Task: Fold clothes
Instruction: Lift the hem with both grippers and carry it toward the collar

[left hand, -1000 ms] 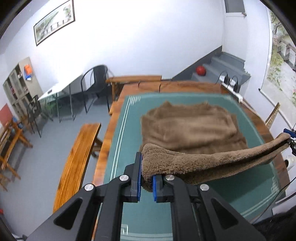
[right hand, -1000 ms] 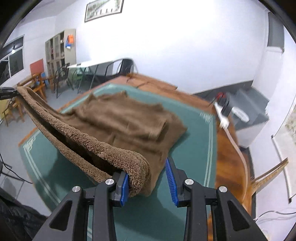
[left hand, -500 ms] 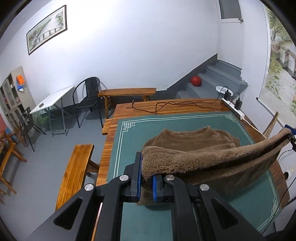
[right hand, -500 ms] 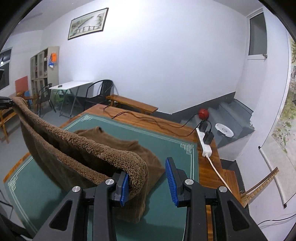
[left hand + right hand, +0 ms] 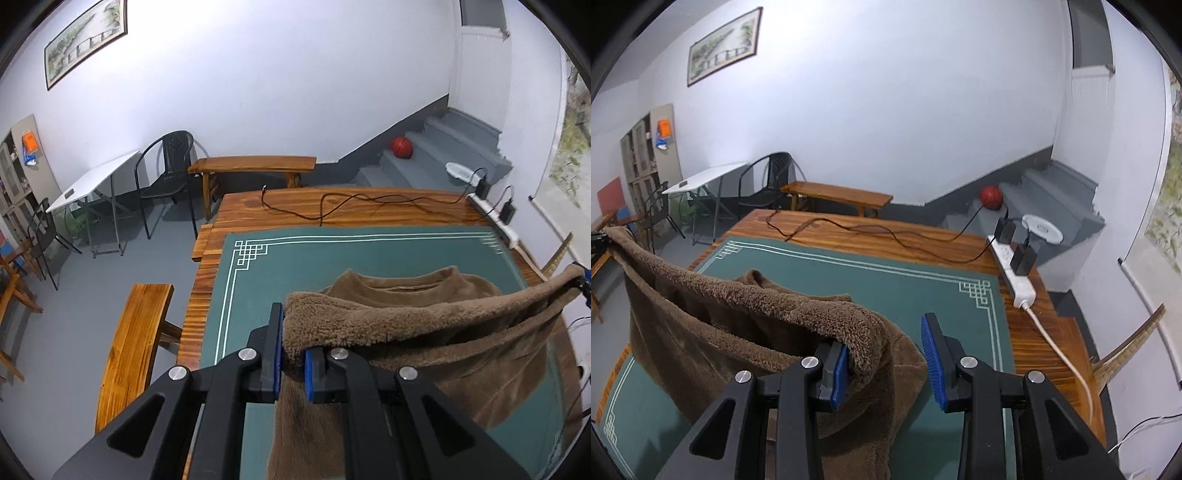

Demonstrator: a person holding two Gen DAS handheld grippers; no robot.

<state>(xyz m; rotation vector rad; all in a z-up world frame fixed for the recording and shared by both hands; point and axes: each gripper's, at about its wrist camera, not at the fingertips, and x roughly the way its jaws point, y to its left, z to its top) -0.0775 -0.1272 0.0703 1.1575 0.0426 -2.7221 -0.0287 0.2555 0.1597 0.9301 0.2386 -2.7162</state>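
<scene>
The brown fleece pullover hangs by one edge between both tongs above the green mat on the wooden desk, collar end resting on the mat. Left tongs: fully closed on the fleece. Right tongs: partly open; fabric drapes over the left pad only, so whether it is clamped cannot be told. Risk: that corner may slide off, collapsing the fold. No containers are visible.

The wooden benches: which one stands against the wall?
The far bench beyond the table's end stands at the wall; the other bench runs along the table's side.
</scene>
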